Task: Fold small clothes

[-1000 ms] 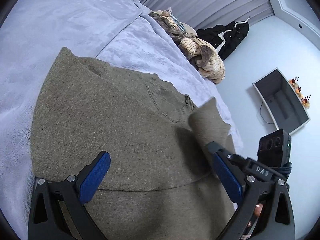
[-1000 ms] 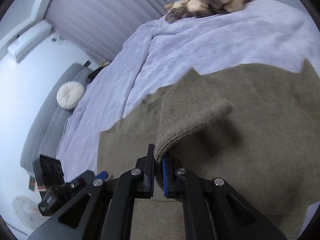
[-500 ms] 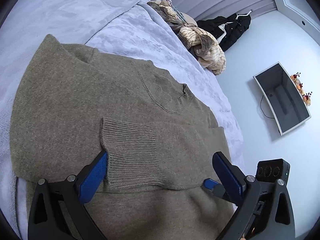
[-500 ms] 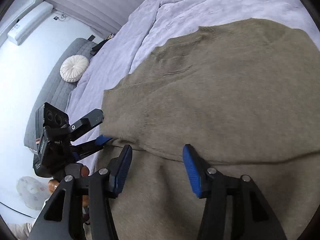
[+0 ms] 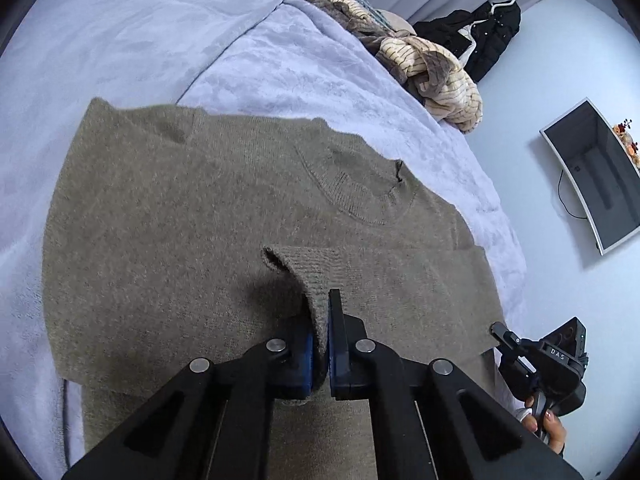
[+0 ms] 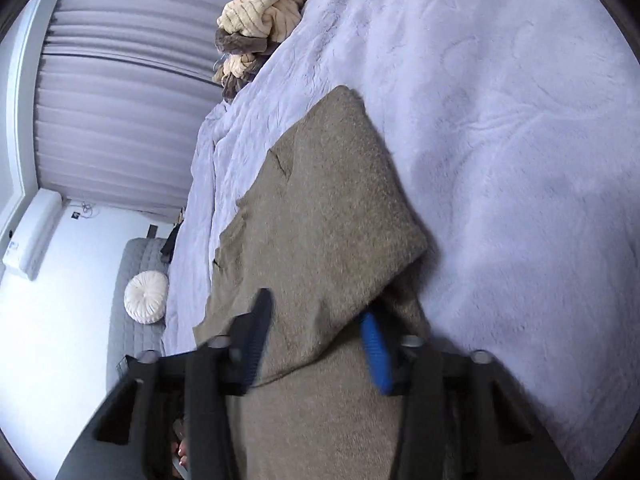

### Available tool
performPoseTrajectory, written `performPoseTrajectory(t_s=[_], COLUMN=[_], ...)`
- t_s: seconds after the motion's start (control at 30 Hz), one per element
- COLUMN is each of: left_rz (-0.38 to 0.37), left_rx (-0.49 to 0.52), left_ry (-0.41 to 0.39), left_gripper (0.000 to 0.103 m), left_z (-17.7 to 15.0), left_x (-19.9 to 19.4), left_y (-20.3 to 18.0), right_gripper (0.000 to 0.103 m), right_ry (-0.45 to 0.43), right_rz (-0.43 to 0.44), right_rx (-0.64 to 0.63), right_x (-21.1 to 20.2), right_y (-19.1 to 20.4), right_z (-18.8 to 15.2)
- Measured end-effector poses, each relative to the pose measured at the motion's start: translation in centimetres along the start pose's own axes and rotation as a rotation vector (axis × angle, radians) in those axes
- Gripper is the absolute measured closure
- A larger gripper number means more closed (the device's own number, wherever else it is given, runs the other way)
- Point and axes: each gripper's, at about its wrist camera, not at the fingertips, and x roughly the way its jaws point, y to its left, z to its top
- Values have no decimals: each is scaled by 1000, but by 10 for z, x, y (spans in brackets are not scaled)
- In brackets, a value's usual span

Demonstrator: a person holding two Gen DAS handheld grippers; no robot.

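An olive-brown knit sweater (image 5: 180, 220) lies flat on a lilac bedspread (image 5: 140, 32), collar away from me, one sleeve folded across its chest. My left gripper (image 5: 319, 304) is closing its jaws, and the blue pads pinch the sleeve's ribbed cuff (image 5: 316, 268), lifting it slightly. In the right wrist view, blurred, my right gripper (image 6: 316, 306) is at the sweater's (image 6: 328, 208) side. Its jaws are closing but still stand apart, and a folded edge of the knit lies between them without being pressed.
A heap of beige striped clothes (image 5: 432, 68) sits at the bed's far edge. A black coat (image 5: 488, 28) hangs by the curtain, with a monitor (image 5: 596, 180) on the wall. A grey sofa holds a round white cushion (image 6: 146, 298). A hand (image 5: 544, 428) shows at lower right.
The left jaws went from wide open over the flat cuff to shut on it. The right gripper let go of the sleeve, opened, rolled and swung across to the sweater's side edge.
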Motion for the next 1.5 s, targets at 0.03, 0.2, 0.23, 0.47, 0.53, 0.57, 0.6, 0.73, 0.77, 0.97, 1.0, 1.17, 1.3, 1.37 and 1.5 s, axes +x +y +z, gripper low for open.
performPoseTrajectory(t_s=[0.03,0.2,0.23,0.47,0.53,0.57,0.6,0.73,0.77,0.97,1.0,1.17,1.3,1.37,1.5], left_rz=[-2,37,53,73,83,85,86,82,80,156,173,203,299,301,278], left_rx=[13,51,58,55,70,72,72,70,76,129,135,173,175,148,137], left_ry=[-12,12,30,56,56,54,52,40,31,55,63,40,5,-10,-59], left_gripper=[97,97,97,97,97,97,97,97,97,97,97,97,97,97,97], left_z=[3,8,5,-5,-4,-4,-3,-1,1,-2,-6,-17,-20,-20,-17], left_x=[-6,0,6,15,15,15,14,8,5,14,16,0,-18,-29,-47], left_y=[-1,3,5,15,12,10,10,5,3,5,7,9,19,26,24], right_gripper=[97,97,97,88,71,53,45,48,65,87,87,89,84,79,73], right_ry=[-14,-51,-43,6,-49,-70,-81,2,29,38,35,25,11,-11,-53], right_rz=[0,-151,-187,-125,-101,-96,-92,-72,-68,-304,-311,-304,-302,-317,-280], right_rx=[-37,-247,-247,-214,-198,-168,-134,-56,-58,-263,-270,-278,-272,-261,-275], right_x=[-1,-6,-5,-27,-43,-46,-47,-22,-15,1,3,1,-5,-15,-43], right_y=[8,40,34,0,-3,-7,-11,-25,-23,-2,-5,-9,-8,-4,12], right_z=[0,-4,-5,-16,-6,2,9,30,32,22,20,22,21,17,4])
